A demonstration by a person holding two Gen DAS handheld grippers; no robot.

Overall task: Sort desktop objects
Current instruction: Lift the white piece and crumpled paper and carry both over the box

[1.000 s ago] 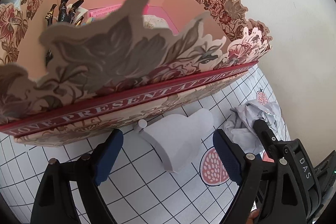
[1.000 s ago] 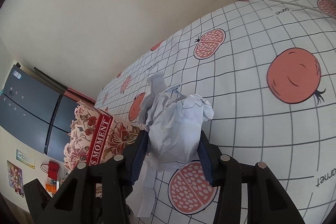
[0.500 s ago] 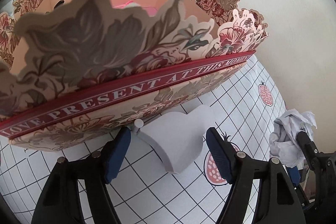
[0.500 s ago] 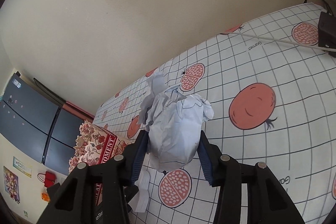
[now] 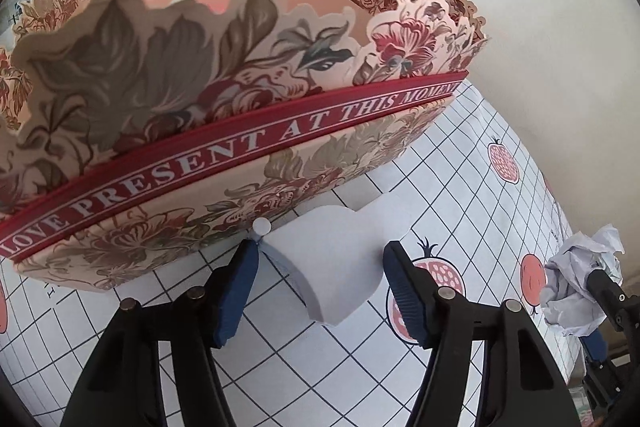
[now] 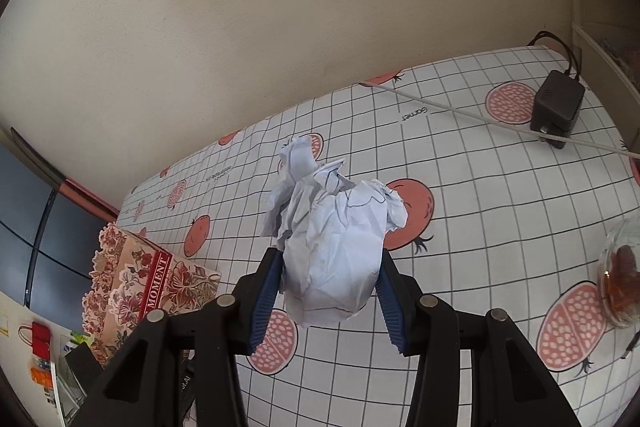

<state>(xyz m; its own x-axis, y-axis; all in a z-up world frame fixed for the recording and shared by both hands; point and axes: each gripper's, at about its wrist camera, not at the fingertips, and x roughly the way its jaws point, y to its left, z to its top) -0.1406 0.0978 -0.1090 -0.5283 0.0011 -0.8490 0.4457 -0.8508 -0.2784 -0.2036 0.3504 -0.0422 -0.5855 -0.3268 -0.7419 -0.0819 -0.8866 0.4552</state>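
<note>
Beside the box (image 5: 248, 147), my left gripper (image 5: 320, 275) is closing around the white pad (image 5: 340, 259), pads not yet pressing. My right gripper (image 6: 328, 291) clamps the paper ball (image 6: 332, 247), raised off the cloth (image 6: 480, 207). Closing off-centre could shove the pad under the box.

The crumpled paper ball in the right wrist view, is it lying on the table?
No, the crumpled paper ball is clamped between the blue pads of the right gripper, lifted above the checked tablecloth.
</note>
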